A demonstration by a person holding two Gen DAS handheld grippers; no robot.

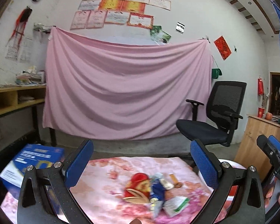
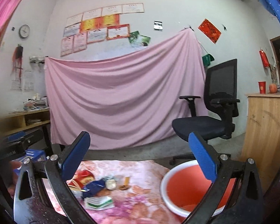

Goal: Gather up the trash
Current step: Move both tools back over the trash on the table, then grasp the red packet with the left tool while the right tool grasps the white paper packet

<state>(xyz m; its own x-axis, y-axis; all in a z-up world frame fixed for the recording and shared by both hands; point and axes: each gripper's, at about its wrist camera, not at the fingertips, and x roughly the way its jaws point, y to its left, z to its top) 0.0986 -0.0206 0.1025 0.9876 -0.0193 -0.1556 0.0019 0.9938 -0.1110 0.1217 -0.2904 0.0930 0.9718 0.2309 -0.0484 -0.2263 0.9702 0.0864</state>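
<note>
A pile of trash lies on a pink floral cloth [image 1: 110, 192]: a red snack wrapper [image 1: 138, 186], a blue wrapper [image 1: 157, 188], a white-green packet [image 1: 176, 204] and a small orange stick [image 1: 173, 179]. My left gripper [image 1: 141, 160] is open and empty, above and behind the pile. My right gripper [image 2: 140, 156] is open and empty, between the pile and an orange basin with a white rim [image 2: 186, 190] on the right. The red wrapper [image 2: 83, 179], blue wrapper [image 2: 94, 185] and white-green packet [image 2: 98, 202] also show in the right wrist view.
A black office chair [image 1: 214, 117] stands behind at right, beside a wooden cabinet [image 2: 265, 130]. A blue cardboard box [image 1: 31, 160] sits at left. A pink sheet [image 1: 125, 89] hangs on the far wall; a wooden shelf [image 1: 15, 99] stands at left.
</note>
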